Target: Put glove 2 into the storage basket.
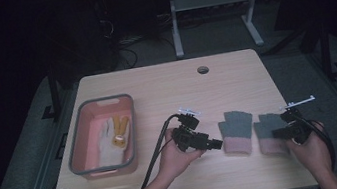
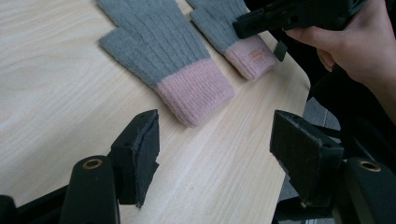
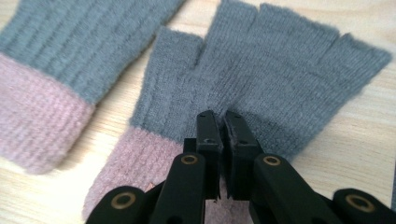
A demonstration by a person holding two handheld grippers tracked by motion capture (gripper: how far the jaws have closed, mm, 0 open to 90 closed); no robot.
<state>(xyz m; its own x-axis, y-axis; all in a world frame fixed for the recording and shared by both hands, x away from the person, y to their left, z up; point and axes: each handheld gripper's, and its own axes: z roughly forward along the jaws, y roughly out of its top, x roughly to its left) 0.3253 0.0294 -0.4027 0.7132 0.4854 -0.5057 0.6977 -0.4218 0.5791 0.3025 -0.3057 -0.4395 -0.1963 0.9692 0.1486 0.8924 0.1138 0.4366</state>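
right glove [image 3: 261, 74] | grey, pink cuff | flat on table, beside its twin [image 3: 70, 51]

Two knitted gloves, near glove [image 1: 236, 133] and far glove [image 1: 269, 133]: grey ribbed bodies with pink cuffs; a small orange-pink tag on one cuff [image 2: 256, 54]; table [image 1: 165, 85]: pale wood grain, light tan; bin [image 1: 78, 138]: grey rim, salmon-pink inside; within it, a pale grey-white glove [image 1: 104, 139] and a yellow-tan item [image 1: 120, 130]; left gripper [image 1: 214, 144] and right gripper [image 1: 277, 134]: black throughout, brass-coloured pivots.
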